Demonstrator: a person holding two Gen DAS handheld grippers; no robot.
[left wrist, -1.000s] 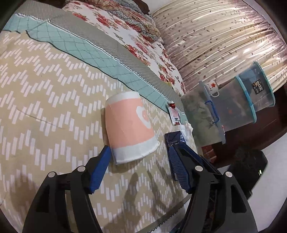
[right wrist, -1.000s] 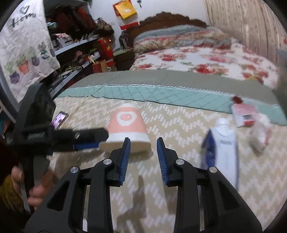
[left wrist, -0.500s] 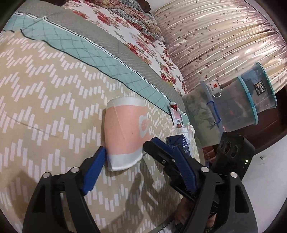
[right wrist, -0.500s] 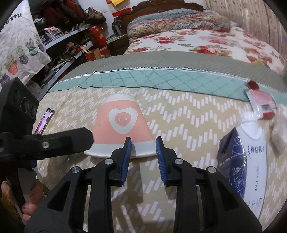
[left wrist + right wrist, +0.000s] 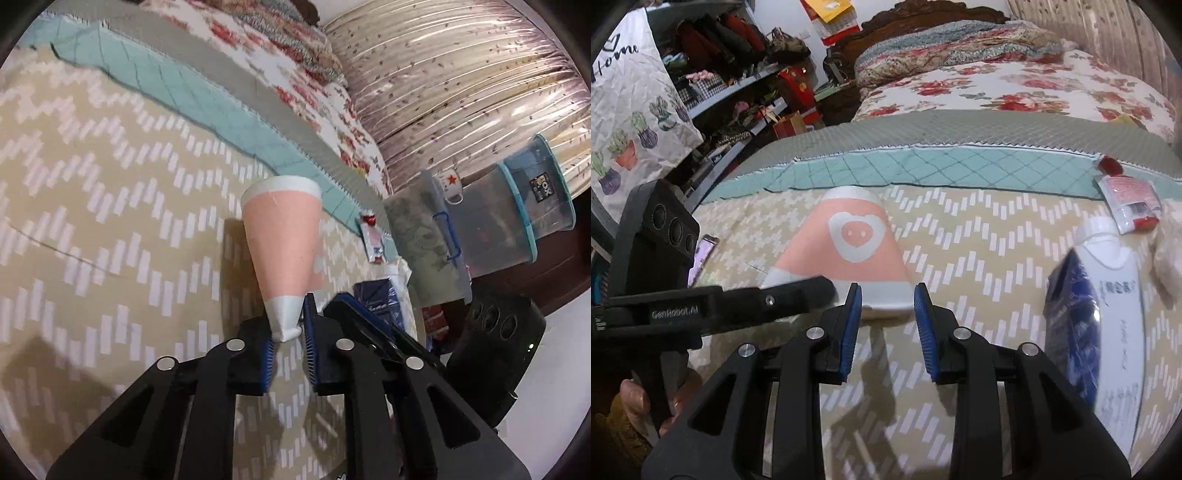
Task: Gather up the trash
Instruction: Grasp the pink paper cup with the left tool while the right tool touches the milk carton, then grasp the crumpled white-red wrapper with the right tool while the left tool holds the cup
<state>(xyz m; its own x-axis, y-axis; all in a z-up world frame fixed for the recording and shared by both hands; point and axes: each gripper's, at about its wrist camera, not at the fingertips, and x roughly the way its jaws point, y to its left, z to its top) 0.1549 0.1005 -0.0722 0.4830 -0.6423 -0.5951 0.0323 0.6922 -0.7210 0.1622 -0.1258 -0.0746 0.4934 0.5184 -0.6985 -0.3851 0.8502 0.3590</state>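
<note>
A bed with a beige zigzag cover fills the scene. On it, left of centre, lies a pink paper cup on its side. The left tool pinches the cup's squashed white rim. The right tool stands narrowly apart just near the rim, holding nothing. To the right lies a blue-and-white milk carton, and farther a small red-and-white packet.

Both cameras sit low behind their own jaws over the zigzag bedspread: the left looks across toward the curtain, the right toward the headboard (both close-up), sharing the pink paper cup just ahead.
</note>
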